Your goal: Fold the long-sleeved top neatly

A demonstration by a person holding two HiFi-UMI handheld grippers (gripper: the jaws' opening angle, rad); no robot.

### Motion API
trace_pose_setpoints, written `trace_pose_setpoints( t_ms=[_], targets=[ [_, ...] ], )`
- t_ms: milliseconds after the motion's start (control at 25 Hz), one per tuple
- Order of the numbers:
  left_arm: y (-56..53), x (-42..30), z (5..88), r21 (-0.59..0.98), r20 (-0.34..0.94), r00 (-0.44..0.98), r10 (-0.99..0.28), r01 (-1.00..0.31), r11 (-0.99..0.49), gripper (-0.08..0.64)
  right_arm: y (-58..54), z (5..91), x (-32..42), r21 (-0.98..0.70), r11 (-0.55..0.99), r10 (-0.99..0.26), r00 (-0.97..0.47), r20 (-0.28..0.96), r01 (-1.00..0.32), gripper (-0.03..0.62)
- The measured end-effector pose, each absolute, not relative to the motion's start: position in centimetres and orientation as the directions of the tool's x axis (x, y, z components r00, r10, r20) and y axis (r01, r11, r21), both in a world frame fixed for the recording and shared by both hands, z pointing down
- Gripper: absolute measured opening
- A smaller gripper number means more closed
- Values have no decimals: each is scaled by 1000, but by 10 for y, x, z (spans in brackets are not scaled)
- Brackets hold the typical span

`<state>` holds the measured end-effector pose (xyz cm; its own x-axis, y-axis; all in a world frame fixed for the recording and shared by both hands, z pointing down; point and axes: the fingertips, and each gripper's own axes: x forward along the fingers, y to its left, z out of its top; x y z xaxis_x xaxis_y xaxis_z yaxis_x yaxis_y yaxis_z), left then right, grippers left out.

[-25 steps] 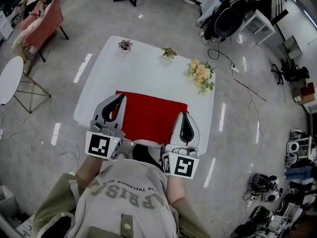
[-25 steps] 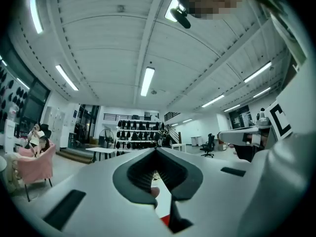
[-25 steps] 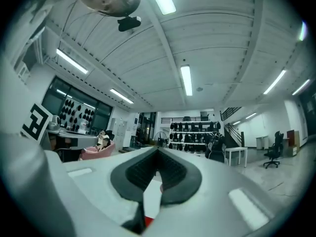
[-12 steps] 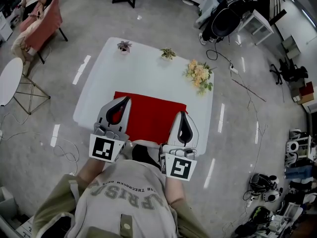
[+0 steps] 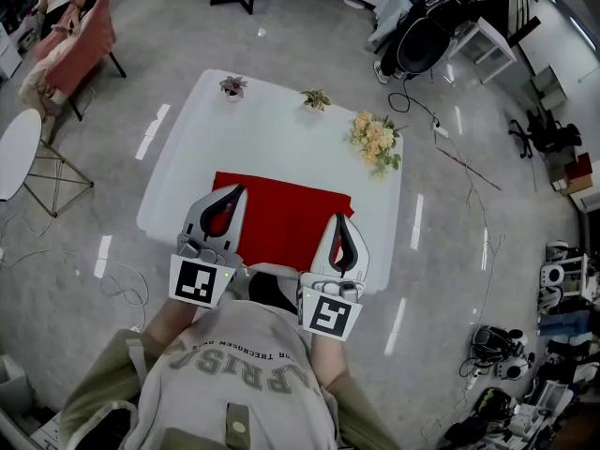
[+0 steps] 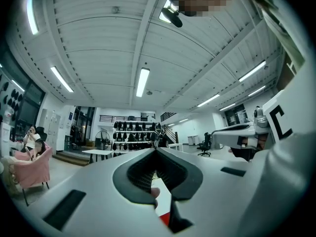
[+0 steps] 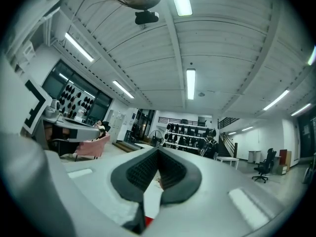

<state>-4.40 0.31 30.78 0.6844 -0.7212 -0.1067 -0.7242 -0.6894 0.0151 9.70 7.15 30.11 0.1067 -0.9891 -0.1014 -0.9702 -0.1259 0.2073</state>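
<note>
The red long-sleeved top (image 5: 281, 216) lies folded into a flat rectangle on the near half of the white table (image 5: 272, 129). Both grippers hover over its near edge and point roughly level across the table. My left gripper (image 5: 235, 190) is over the top's left part, jaws shut with nothing in them. My right gripper (image 5: 342, 219) is over its right part, also shut and empty. In the left gripper view the shut jaws (image 6: 157, 150) show only a sliver of red cloth (image 6: 166, 217) below them. The right gripper view (image 7: 158, 150) shows the same.
Two small potted plants (image 5: 232, 85) (image 5: 316, 98) and a bunch of flowers (image 5: 377, 141) stand along the table's far edge. A pink chair (image 5: 89, 31) and a round side table (image 5: 17, 148) are to the left. A black chair and cables (image 5: 427, 40) are at the far right.
The right gripper has rolled slightly. Both grippers stay over the top's near edge, and the red top has not moved.
</note>
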Motion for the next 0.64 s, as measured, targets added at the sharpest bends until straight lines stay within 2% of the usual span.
trace_pose_setpoints(
  t_ms=[440, 640],
  targets=[
    [4, -45, 307, 18, -102, 679, -727, -730, -684, 12, 77, 300, 105, 234, -134, -989, 115, -92, -963, 0],
    [4, -45, 308, 13, -98, 676, -731, -733, -680, 12, 75, 294, 105, 168, -147, -985, 127, -121, -975, 0]
  ],
)
